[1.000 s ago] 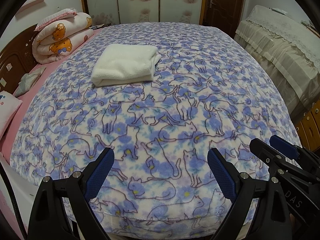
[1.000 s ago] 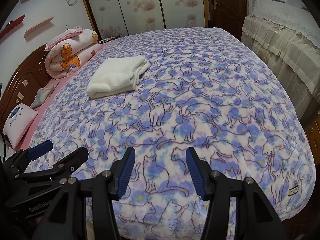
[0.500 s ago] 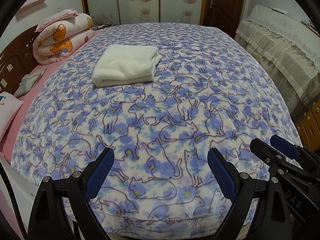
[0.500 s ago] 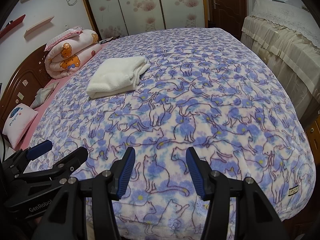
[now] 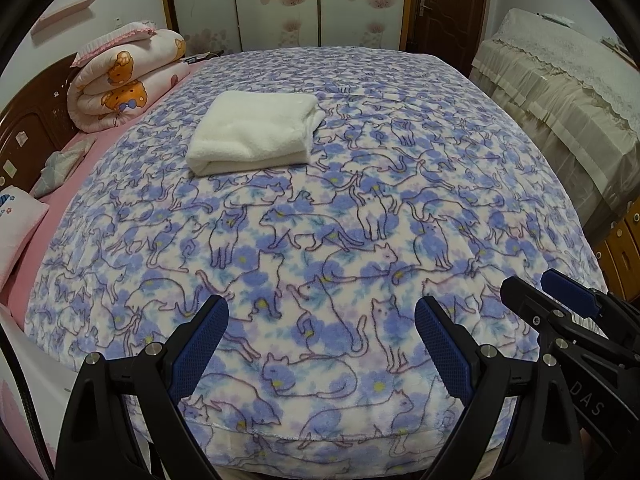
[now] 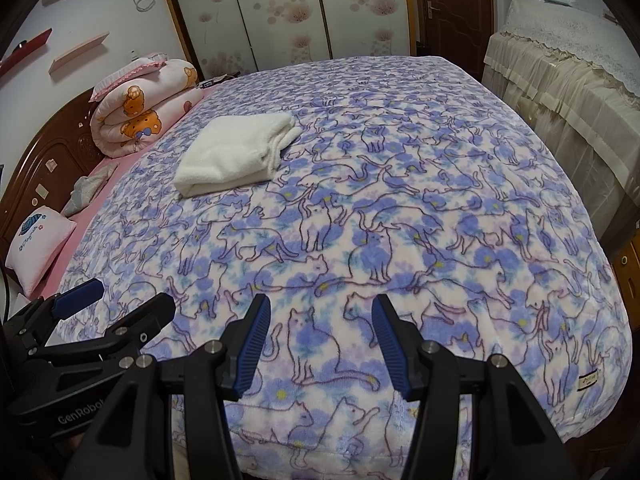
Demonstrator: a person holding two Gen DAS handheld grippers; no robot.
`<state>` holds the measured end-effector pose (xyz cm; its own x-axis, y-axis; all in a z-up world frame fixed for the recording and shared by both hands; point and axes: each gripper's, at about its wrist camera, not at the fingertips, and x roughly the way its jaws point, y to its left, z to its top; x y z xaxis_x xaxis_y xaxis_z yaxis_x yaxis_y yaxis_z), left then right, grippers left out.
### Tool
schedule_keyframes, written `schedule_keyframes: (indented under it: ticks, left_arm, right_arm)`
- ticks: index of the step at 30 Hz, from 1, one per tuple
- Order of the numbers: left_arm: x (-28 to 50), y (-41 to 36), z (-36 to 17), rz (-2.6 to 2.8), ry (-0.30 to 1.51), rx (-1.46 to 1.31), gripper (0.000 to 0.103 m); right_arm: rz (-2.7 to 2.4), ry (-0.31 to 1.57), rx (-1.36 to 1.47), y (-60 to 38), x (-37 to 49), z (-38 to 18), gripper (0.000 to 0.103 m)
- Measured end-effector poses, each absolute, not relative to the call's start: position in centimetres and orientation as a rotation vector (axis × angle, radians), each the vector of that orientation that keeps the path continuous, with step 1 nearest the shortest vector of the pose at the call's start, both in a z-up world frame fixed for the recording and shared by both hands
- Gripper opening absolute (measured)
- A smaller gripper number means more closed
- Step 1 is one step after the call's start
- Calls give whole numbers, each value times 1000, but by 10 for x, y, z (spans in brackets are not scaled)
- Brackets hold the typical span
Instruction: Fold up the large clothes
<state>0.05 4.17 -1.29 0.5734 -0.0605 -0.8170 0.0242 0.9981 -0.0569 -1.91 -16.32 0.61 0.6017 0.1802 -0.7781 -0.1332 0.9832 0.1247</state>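
Room: bedroom, bed point(image 5: 320, 432) under cat-print blanket point(image 5: 320, 240); wardrobe doors behind; rolled quilt point(image 5: 124, 84) at headboard, far left.

Left view, garment: white fleece garment point(image 5: 256, 136), already folded into flat rectangle, lying on blanket beyond mid-bed, left of centre, well apart from both grippers.
Left view, left gripper point(image 5: 322, 344): jaws spread wide, nothing between, poised over near edge of bed.
Left view, right gripper point(image 5: 544, 290): seen from side at lower right; gap between jaws narrow from this angle.

Right view, garment: same garment point(image 6: 236, 156) at upper left of blanket, layered edges facing right, fold facing near side.
Right view, right gripper point(image 6: 320, 344): jaws parted, empty, above near edge.
Right view, left gripper point(image 6: 124, 302): at lower left, beside right gripper, holding nothing.

Handling, judged: soft, thick, light; limp, no stiffness; plush pile unlikely to slip in ribbed pads.
Grasp, judged: pinch at corners or along layered edge, catching all layers; single-layer hold likely to undo fold.
Status, judged: garment appears folded; no contact at present.
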Motion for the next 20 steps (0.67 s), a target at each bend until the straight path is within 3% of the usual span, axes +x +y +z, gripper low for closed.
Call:
schedule_keyframes:
  ticks: [20]
  left_arm:
    - [-1,45,-13,-49,963,-38,94]
  right_arm:
    - [181,909,57,-163,-21,6,53]
